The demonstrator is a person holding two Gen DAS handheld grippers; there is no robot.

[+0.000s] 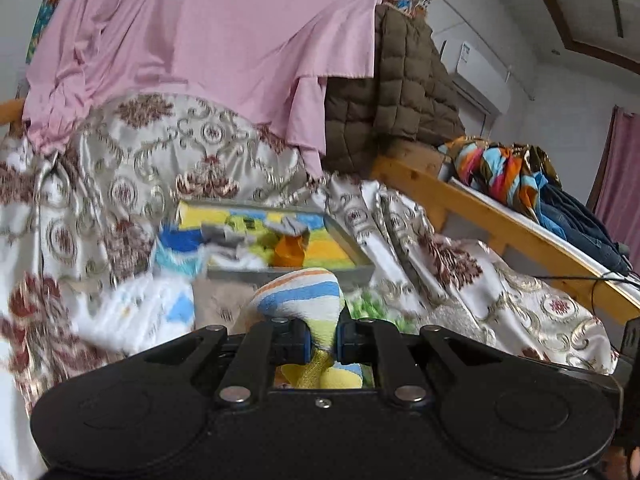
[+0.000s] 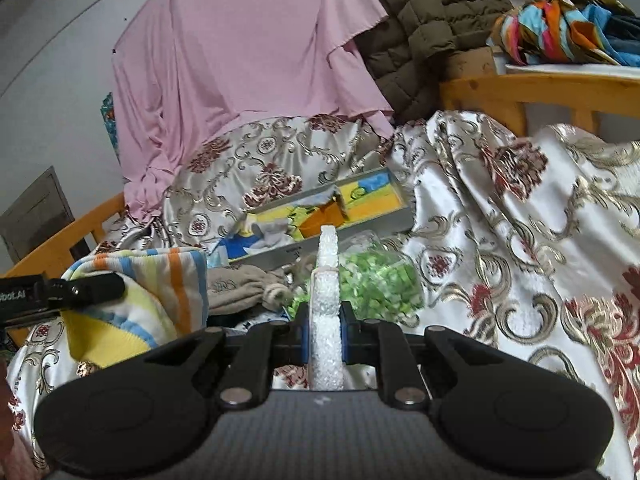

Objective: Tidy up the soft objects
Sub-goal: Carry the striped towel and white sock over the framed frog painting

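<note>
The left gripper [image 1: 323,344] had its jaws nearly closed, pinching a fold of a striped towel [image 1: 308,300] banded in blue, orange, yellow and white; the cloth bulged up ahead of the pads and hung down behind them. In the right wrist view the same towel [image 2: 160,292] draped off the left gripper [image 2: 104,288] at the left edge, raised off the bedding.

The right gripper [image 2: 326,340] was likewise almost closed, clamped on a white nubbly cloth [image 2: 326,312] that stood upright in a narrow strip between the pads.

Just beyond the white strip lay a green and white patterned cloth [image 2: 372,280], with a beige cloth [image 2: 240,288] beside it to the left. Behind these sat a shallow grey tray [image 2: 404,216] holding bright yellow, blue and orange fabrics. Everything rested on a cream bedspread [image 2: 500,240] with gold scrolls and maroon flowers. Farther back a pink garment [image 2: 248,60] hung over the bedding, a brown quilted jacket [image 2: 420,12] beside it. A wooden bed rail [image 1: 480,208] ran to the right, with a heap of colourful clothes [image 1: 508,172] above it.
</note>
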